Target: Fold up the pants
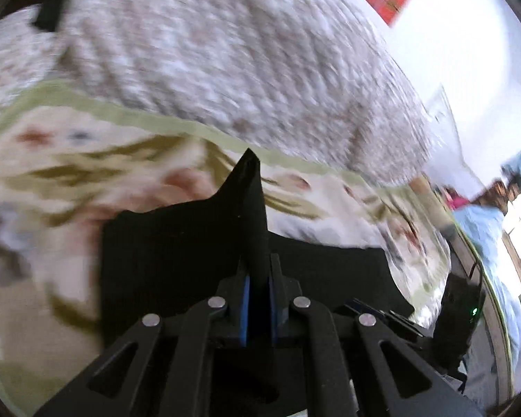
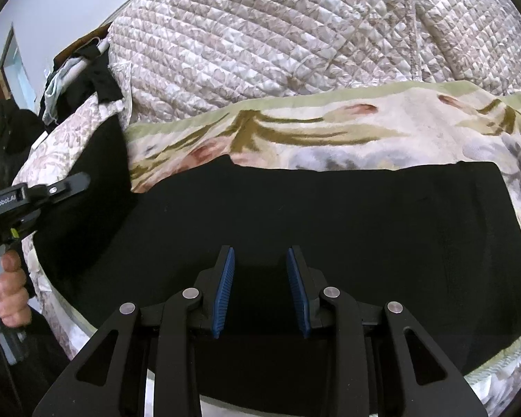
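Black pants (image 2: 330,215) lie spread flat on a floral blanket (image 2: 330,132). My right gripper (image 2: 260,253) hovers over their near part, jaws apart, blue pads bare. In the left wrist view my left gripper (image 1: 258,271) is shut on a fold of the pants (image 1: 173,243). The pinched cloth stands up in a black peak between the pads and is lifted off the blanket (image 1: 69,173). That view is blurred by motion. The left gripper's finger (image 2: 83,179) also shows at the left edge of the right wrist view, held by a hand (image 2: 7,288).
A quilted cream bedspread (image 2: 278,34) rises in a heap behind the blanket. Dark clothes (image 2: 76,76) are piled at the back left. A person in dark clothing (image 2: 3,132) stands at the far left. The bed's edge runs along the near side.
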